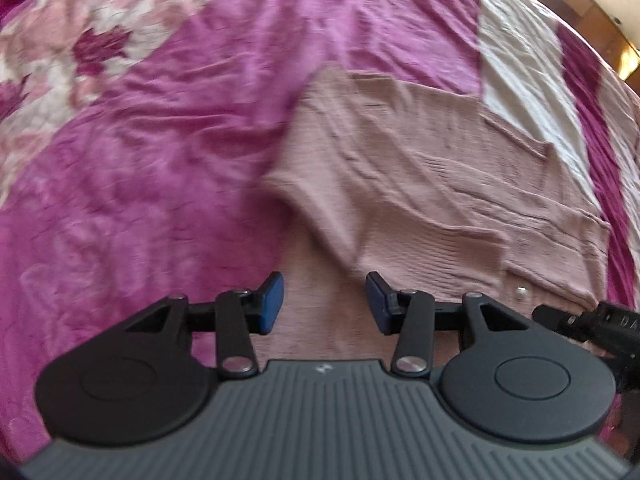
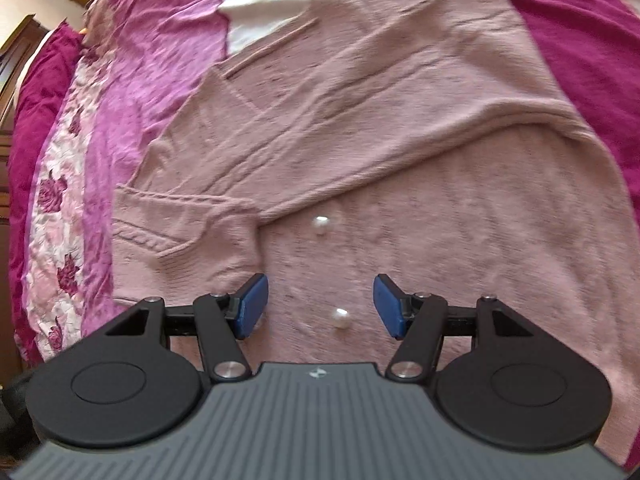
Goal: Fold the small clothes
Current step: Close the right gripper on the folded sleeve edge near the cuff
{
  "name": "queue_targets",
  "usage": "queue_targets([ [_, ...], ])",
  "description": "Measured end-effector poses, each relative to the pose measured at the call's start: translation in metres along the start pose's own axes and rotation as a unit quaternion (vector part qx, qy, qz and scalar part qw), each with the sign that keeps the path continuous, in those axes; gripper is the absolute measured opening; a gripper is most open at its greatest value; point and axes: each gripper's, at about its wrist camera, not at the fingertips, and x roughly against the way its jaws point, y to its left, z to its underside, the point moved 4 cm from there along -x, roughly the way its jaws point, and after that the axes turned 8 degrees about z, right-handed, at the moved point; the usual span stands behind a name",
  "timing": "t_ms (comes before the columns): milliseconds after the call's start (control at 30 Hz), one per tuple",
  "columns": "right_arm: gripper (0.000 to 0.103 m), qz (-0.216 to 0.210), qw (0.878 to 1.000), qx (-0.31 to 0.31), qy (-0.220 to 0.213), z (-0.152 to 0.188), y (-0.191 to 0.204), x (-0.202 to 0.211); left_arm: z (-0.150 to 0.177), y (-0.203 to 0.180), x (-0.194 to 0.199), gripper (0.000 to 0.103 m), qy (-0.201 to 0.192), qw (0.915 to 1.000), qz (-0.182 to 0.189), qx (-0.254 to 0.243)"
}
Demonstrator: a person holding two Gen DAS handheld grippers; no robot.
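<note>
left wrist view: the left gripper (image 1: 325,302) hangs over the near edge of a pink knit cardigan (image 1: 432,184), its blue pads (image 1: 271,302) spread wide with nothing between them. the cardigan lies flat on a magenta bedspread (image 1: 140,160); one sleeve (image 1: 384,216) is folded across the body, its ribbed cuff near the right pad. a pearl button (image 1: 520,291) shows on the knit to the right, and just past it a black part of the right gripper (image 1: 592,322) enters at the frame edge. a white panel (image 1: 516,60) of the bedspread lies under the far corner of the cardigan. the picture is blurred.

right wrist view: the right gripper (image 2: 322,306) sits over the cardigan (image 2: 460,220) front, its pads (image 2: 386,306) likewise spread and holding nothing. one pearl button (image 2: 341,316) lies between the pads on the knit; a second button (image 2: 321,225) lies farther out. the folded sleeve (image 2: 360,132) runs diagonally across the body, its cuff (image 2: 208,248) just beyond the left pad. to the left the bedspread (image 2: 132,80) shows a floral band (image 2: 60,220); wooden furniture (image 2: 18,52) stands at the far left.
</note>
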Motion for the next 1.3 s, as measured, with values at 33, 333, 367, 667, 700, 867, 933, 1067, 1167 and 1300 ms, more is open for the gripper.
queue_targets([
  [33, 0.066, -0.002, 1.0, 0.005, 0.001, -0.001, 0.006, -0.003, 0.0, 0.006, 0.0, 0.047, -0.001, 1.0, -0.004, 0.005],
  [333, 0.066, 0.0, 0.999, 0.038, 0.011, -0.002, 0.042, -0.028, 0.004, 0.024, 0.001, 0.047, 0.004, 1.0, -0.003, 0.007],
  [367, 0.066, 0.001, 0.999, 0.041, 0.01, -0.002, 0.044, -0.029, 0.005, 0.024, 0.001, 0.047, 0.005, 1.0, -0.002, 0.005],
  [667, 0.066, -0.001, 0.998, 0.054, 0.017, -0.005, 0.06, -0.054, 0.008, 0.027, -0.007, 0.047, 0.012, 0.9999, 0.007, 0.008],
  [700, 0.066, 0.001, 0.998, 0.055, 0.018, -0.005, 0.063, -0.056, 0.008, 0.027, -0.008, 0.047, 0.013, 0.9999, 0.007, 0.008],
  [867, 0.066, 0.014, 0.997, 0.071, 0.01, -0.007, 0.076, -0.067, 0.008, 0.028, -0.012, 0.047, 0.018, 0.9998, 0.006, 0.003],
  [933, 0.066, 0.018, 0.997, 0.078, 0.01, -0.007, 0.079, -0.071, 0.007, 0.029, -0.014, 0.047, 0.019, 0.9998, 0.005, 0.004],
  [1067, 0.063, 0.018, 0.996, 0.083, 0.008, -0.008, 0.083, -0.074, 0.007, 0.029, -0.019, 0.047, 0.02, 0.9998, 0.001, 0.001],
  [1167, 0.042, 0.012, 0.996, 0.089, 0.008, -0.009, 0.086, -0.072, 0.007, 0.03, -0.022, 0.047, 0.021, 0.9998, -0.002, -0.003],
  [1300, 0.02, 0.008, 0.995, 0.1, 0.001, -0.012, 0.089, -0.064, 0.005, 0.029, -0.024, 0.047, 0.019, 0.9998, -0.005, -0.007],
])
